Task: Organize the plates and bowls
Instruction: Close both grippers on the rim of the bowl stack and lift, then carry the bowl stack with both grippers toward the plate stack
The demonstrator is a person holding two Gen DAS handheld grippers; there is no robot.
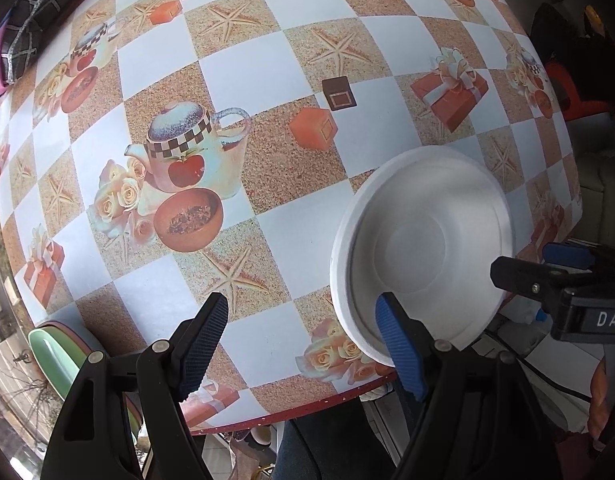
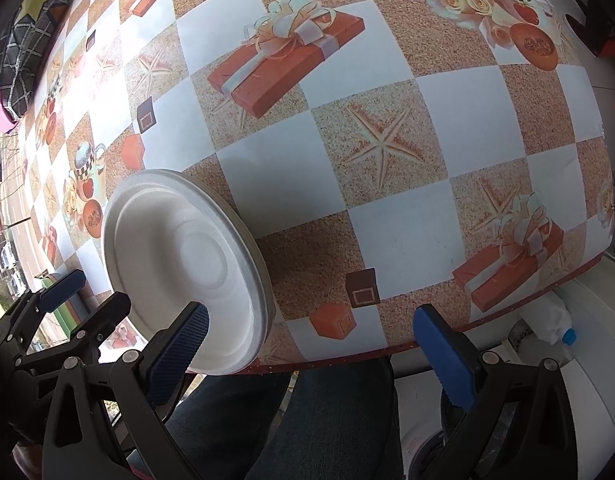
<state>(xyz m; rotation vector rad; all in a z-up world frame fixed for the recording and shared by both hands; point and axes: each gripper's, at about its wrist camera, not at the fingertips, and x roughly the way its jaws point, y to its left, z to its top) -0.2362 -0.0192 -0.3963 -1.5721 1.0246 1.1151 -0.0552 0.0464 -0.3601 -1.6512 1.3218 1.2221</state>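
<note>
A white foam bowl (image 1: 423, 236) stands upright on the table near its front edge. In the left wrist view my left gripper (image 1: 303, 344) is open above the table edge. Its right blue pad (image 1: 399, 348) overlaps the bowl's near rim, and its left pad hangs over bare cloth, so nothing is pinched. My right gripper (image 1: 547, 268) pokes in just right of the bowl. In the right wrist view the bowl (image 2: 179, 264) lies at the left. My right gripper (image 2: 313, 356) is open there, with its left pad (image 2: 179, 354) over the bowl's near rim. My left gripper (image 2: 87, 296) shows beyond the bowl.
The table (image 1: 291, 232) wears a checked cloth printed with teapots, starfish and gift boxes. A stack of green and pink plates (image 1: 55, 352) sits at its front left edge. Dark checked fabric (image 1: 35, 20) lies at the back left. A person's jeans-clad legs (image 2: 307, 420) are under the front edge, with a blue-capped white bottle (image 2: 557, 322) to the right.
</note>
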